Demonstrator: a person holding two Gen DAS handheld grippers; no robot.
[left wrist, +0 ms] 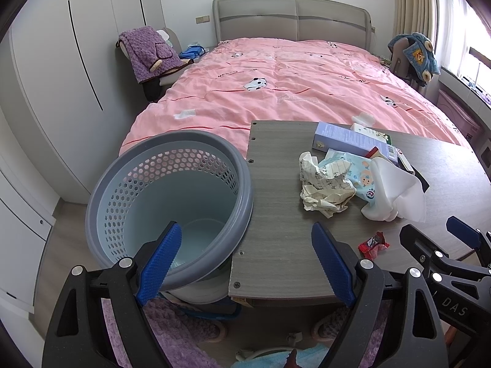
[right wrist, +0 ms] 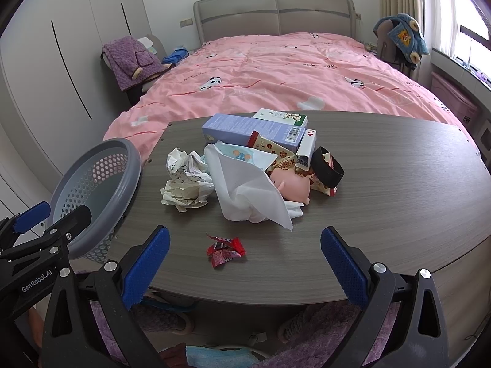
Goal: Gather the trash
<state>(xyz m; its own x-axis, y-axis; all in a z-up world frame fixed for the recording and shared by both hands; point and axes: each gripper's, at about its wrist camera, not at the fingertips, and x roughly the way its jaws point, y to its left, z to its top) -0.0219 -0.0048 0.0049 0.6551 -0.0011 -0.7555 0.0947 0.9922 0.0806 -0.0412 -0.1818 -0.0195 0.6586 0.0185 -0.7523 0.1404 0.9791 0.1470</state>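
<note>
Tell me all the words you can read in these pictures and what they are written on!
"GenRobot.AI": on the black body of the left gripper.
"DAS": on the black body of the right gripper.
"LoVe": on the snack wrapper with hearts in the pile.
Too small or blurred to read: the purple box and its barcode, the green and white box, the crumpled written paper, the red candy wrapper, the bed cover print.
</note>
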